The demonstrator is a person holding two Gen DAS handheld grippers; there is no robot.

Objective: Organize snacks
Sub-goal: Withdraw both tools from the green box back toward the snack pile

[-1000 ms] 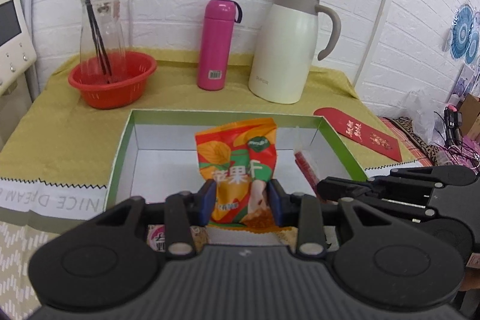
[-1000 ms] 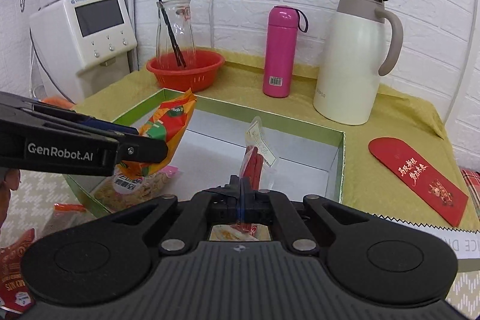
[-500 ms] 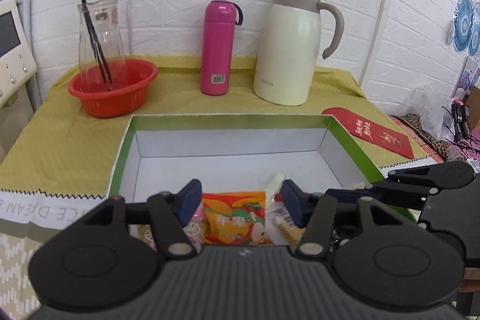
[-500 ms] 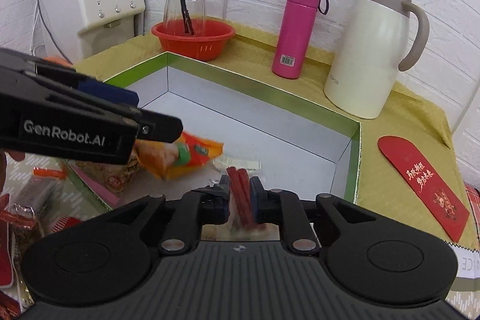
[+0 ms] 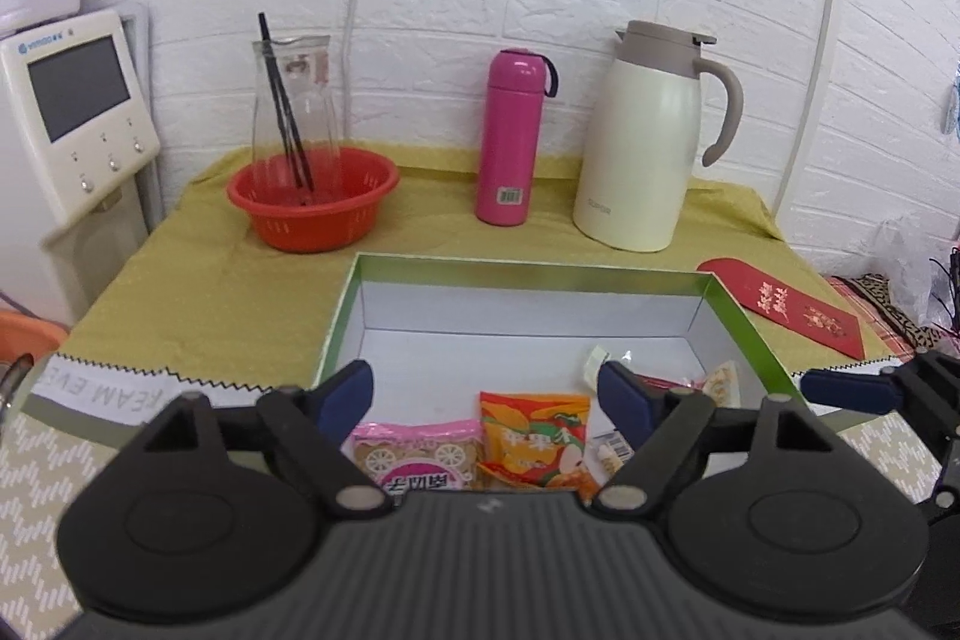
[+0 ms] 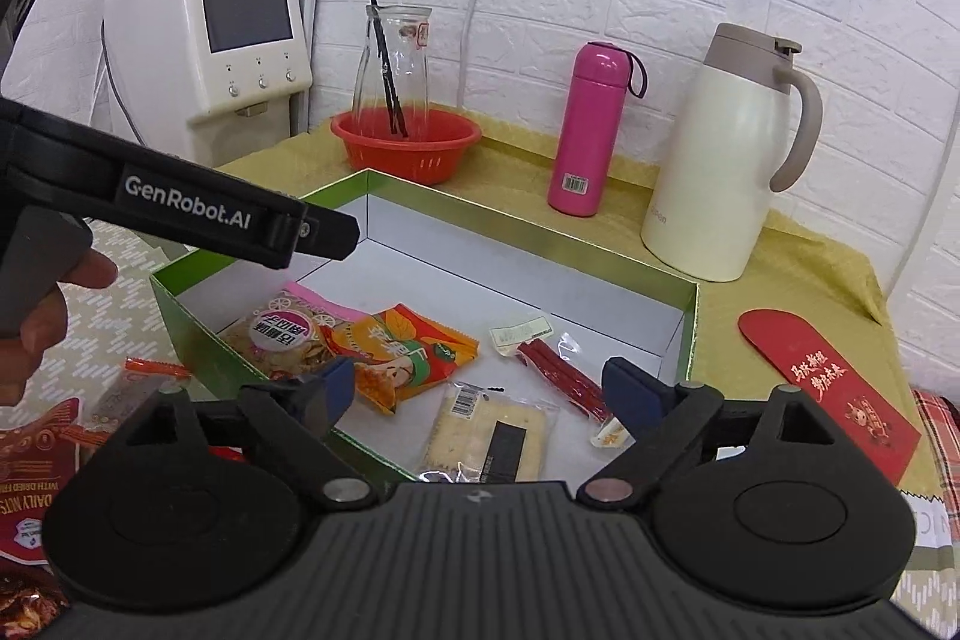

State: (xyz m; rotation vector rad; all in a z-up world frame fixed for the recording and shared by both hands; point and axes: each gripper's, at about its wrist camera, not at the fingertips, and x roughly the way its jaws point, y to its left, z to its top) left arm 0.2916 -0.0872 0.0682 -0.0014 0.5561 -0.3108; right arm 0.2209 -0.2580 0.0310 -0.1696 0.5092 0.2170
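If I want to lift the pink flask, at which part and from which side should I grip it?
Grip the pink flask around the middle of its body, coming level from the front. It stands upright, a narrow straight cylinder, with bare cloth before it. The basket and jug stand apart on either side, so open jaws should pass. Avoid the cap's loop.

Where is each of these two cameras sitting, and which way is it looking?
Left wrist: on the left gripper, looking down into the green-rimmed white cardboard box; jaws opening, empty.
Right wrist: on the right gripper, facing the box from the right; jaws opening, empty; a hand shows.
Shared: orange foil snack packet, pink steel flask.
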